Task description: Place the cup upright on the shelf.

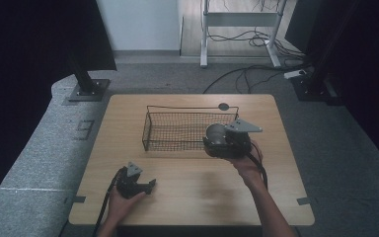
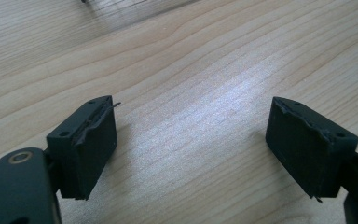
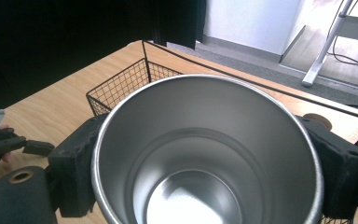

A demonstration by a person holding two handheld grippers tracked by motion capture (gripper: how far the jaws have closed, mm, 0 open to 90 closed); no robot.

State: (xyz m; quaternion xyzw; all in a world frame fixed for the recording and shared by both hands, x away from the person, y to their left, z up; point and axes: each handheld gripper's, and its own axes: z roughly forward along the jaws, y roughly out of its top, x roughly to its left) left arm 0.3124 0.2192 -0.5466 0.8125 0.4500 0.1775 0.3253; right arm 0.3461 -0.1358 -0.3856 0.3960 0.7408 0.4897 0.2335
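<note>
A shiny steel cup (image 3: 200,154) fills the space between the jaws of my right gripper (image 3: 209,140), its open mouth facing the camera, and it looks empty. In the high view the cup (image 1: 216,132) hangs at the right front corner of a black wire basket (image 1: 150,129), with my right gripper (image 1: 213,140) shut on it. The basket's rim (image 3: 121,84) lies just beyond the cup. My left gripper (image 1: 151,184) rests low near the table's front left; its jaws stand wide apart over bare wood (image 2: 193,107), holding nothing.
A small dark round disc (image 1: 223,106) sits by the table's far edge behind the basket. Black stand bases (image 1: 86,90) and loose cables (image 1: 256,74) lie on the grey floor beyond the table. Bare wood stretches between the two grippers.
</note>
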